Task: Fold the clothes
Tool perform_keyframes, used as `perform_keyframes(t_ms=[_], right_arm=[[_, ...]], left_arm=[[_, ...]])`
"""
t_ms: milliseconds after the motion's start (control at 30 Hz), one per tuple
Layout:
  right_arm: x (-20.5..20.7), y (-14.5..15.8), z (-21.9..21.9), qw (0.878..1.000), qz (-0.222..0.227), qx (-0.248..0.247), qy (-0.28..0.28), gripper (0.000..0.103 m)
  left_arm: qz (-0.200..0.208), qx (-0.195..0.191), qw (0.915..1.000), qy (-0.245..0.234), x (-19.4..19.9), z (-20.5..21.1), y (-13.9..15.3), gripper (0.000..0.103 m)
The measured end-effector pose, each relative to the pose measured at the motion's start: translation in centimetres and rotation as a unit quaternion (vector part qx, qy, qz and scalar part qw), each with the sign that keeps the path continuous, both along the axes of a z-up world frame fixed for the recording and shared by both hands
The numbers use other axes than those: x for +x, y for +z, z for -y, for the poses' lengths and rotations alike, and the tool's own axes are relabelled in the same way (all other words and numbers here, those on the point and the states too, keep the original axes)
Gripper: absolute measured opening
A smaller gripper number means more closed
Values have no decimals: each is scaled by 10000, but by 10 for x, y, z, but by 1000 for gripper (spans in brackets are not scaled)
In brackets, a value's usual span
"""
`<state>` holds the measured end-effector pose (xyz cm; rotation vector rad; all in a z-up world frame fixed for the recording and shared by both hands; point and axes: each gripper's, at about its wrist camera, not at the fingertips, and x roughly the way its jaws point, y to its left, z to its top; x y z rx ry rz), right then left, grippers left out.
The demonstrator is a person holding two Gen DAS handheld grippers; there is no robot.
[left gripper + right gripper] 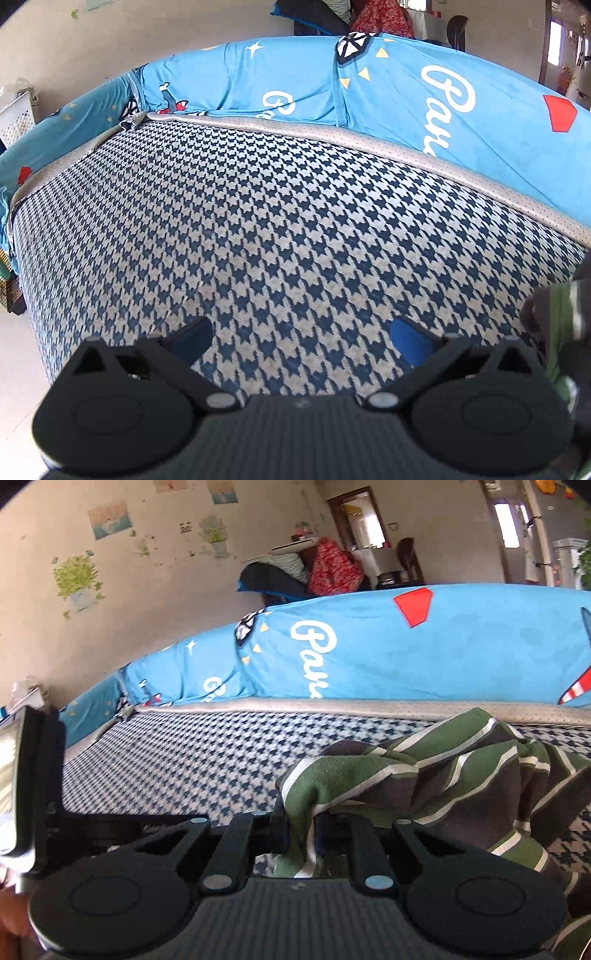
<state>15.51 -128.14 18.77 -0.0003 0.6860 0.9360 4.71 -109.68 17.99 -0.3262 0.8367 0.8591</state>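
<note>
A green, grey and white striped garment (454, 775) lies bunched on the houndstooth seat of a sofa (184, 760). My right gripper (301, 834) is shut on a fold of its edge, and the cloth rises from the pads in a crumpled mound to the right. In the left wrist view my left gripper (301, 341) stands open over the bare houndstooth seat (277, 229), nothing between its blue-tipped fingers (412, 341). A sliver of the striped garment (565, 332) shows at that view's right edge.
A blue printed blanket (406, 88) covers the sofa back behind a grey piping strip (406, 151). The seat's left edge drops to a pale floor (22, 350). A white basket (14, 118) stands far left. The other gripper's body (29, 782) sits at left in the right wrist view.
</note>
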Motion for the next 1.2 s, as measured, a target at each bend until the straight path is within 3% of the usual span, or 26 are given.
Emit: perform_keyframes(t_ms=[67,167,267,633,900,1200], right_arm=[[-4,-2,-7,9990,-189,-83,405,27],[-11,-3,-8,9976,-102,-149,668,50],[-14,2,2,9983,59,-170,547,51],[26,0,74,9934,-4,-647,-947,56],[50,2,127,9790,-72,-770,-1884,61],[69,-15,162,9576,-645,-1170,-2551,80]], left_arm=[[-7,-61,10000,5,-2,-4,-1,103],[3,-124,9999,-65,-4,-5,-1,103],[35,-154,9997,-167,-5,-2,-1,103],[189,-478,9938,-981,15,24,-4,103],[656,-659,9831,-1574,24,45,5,103],[815,-633,9676,-2303,39,87,9,103]])
